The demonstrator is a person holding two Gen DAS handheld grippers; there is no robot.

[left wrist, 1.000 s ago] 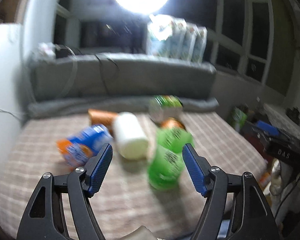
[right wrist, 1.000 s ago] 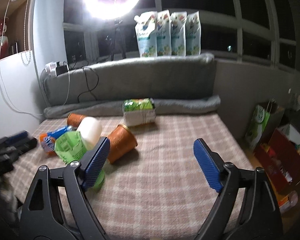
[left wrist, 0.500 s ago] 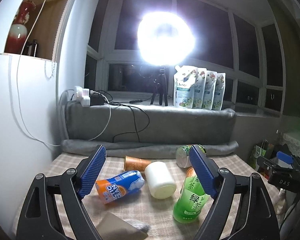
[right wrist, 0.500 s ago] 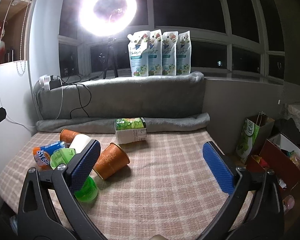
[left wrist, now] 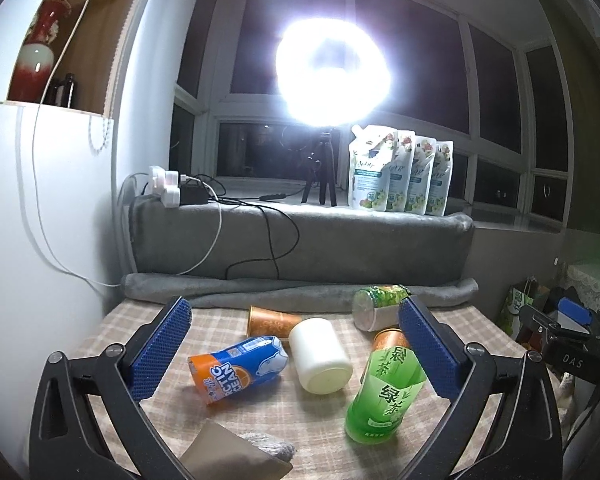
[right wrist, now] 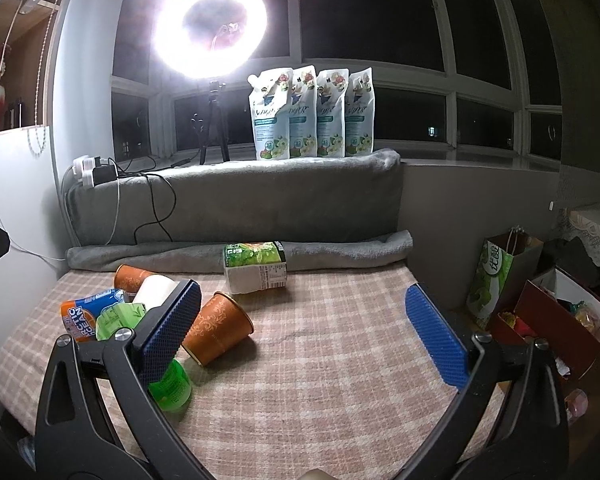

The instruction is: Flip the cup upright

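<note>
An orange patterned paper cup (right wrist: 219,333) lies on its side on the checked tablecloth (right wrist: 320,352), mouth toward the back right. A second orange cup (left wrist: 269,321) lies on its side farther back; it also shows in the right wrist view (right wrist: 129,277). The first cup peeks out behind the green bottle in the left wrist view (left wrist: 388,338). My left gripper (left wrist: 294,354) is open and empty, above the near edge. My right gripper (right wrist: 306,330) is open and empty, the first cup just right of its left finger.
A green tea bottle (left wrist: 384,394), a white cylinder (left wrist: 320,356) and a blue-orange carton (left wrist: 238,369) lie around the cups. A green-labelled jar (right wrist: 256,267) lies at the back by a grey rolled blanket (right wrist: 340,254). Bags and boxes (right wrist: 540,304) stand on the right.
Both grippers have tilted up and drawn back, so more of the window and ring light shows. The objects on the cloth have not moved. Both grippers stayed open.
</note>
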